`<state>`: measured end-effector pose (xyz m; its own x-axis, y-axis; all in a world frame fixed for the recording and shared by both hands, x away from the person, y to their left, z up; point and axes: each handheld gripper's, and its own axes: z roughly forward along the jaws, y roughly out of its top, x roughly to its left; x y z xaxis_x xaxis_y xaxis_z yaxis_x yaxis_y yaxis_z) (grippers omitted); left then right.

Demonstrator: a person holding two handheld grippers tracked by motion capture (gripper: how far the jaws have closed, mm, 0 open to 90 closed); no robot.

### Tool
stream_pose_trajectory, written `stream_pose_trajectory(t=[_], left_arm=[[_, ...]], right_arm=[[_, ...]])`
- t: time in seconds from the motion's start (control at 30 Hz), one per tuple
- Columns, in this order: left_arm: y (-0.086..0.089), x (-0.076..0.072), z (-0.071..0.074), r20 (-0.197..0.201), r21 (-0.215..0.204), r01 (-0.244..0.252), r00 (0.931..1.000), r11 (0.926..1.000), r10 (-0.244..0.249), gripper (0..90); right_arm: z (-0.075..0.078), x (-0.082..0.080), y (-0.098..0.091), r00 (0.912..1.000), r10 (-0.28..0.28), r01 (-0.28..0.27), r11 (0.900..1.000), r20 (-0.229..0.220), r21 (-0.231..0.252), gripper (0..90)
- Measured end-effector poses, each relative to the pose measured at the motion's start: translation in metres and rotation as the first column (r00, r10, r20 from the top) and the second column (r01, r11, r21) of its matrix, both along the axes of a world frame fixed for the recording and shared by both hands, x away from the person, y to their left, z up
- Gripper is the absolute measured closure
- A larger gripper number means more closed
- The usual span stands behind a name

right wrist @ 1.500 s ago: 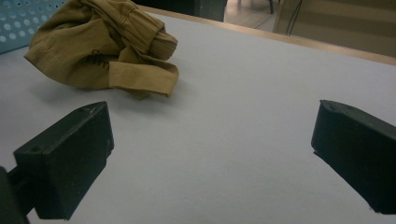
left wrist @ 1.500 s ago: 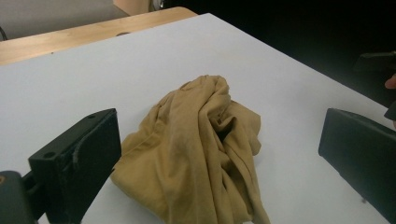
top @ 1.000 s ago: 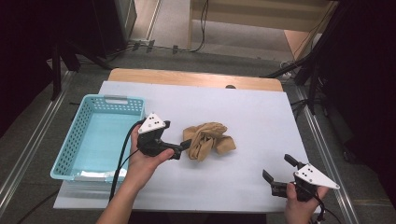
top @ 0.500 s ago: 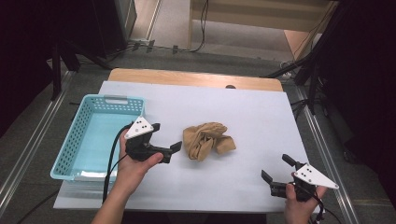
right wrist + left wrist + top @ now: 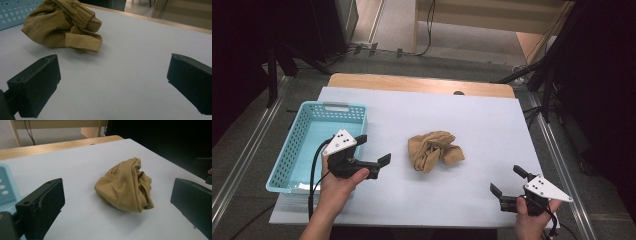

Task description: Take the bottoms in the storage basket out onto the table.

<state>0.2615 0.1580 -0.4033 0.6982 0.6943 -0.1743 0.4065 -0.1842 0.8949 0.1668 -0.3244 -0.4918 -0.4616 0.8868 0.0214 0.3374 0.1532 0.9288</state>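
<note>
tabletop (image 5: 492, 125): we're looking at a white sheet covering most of it, with a wood strip showing along the far edge.
basket (image 5: 294, 150): we're seeing a light blue perforated one sitting at the left side of the tabletop, with its near right corner just beside the left claw.
cloth (image 5: 433, 149): we're seeing a tan garment lying crumpled in a heap near the middle of the tabletop, right of the basket and apart from it. Nothing is touching it. The left gripper view is showing it as a bunched mound (image 5: 126, 186) resting flat on the white sheet. The right gripper view is showing a folded band or cuff sticking out toward the camera (image 5: 63, 26).
left claw (image 5: 374, 150): we're holding it in the left hand between the basket and the cloth, pointing right toward the cloth. The jaws are standing wide apart, released and gripping nothing. The cloth is sitting ahead of the jaws, clear of both.
right claw (image 5: 507, 181): we're holding it at the near right of the tabletop, well apart from the cloth. The jaws are spread wide, released and empty, with only bare white sheet between them.
</note>
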Motion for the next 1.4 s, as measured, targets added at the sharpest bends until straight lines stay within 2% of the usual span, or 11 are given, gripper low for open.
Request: stream_pose_trajectory(t=[0.53, 0.87, 1.4], left_arm=[[0.03, -0.015, -0.012, -0.005, 0.008, -0.052, 0.9986, 0.9986, 0.052, 0.0], [0.053, -0.024, -0.016, -0.006, 0.002, -0.098, 0.9951, 0.9952, 0.098, 0.0], [0.096, -0.034, -0.026, -0.017, -0.001, -0.182, 0.9832, 0.9833, 0.182, 0.0]], right_arm=[[0.0, -0.001, -0.004, 0.9998, -0.017, 0.017, 0.9998, -0.003, -0.005, 0.0], [0.001, -0.001, -0.007, 0.9997, -0.023, 0.023, 0.9997, -0.003, -0.007, 0.0], [0.0, 0.0, -0.01, 0.9995, -0.03, 0.03, 0.9995, -0.007, 0.003, 0.0]])
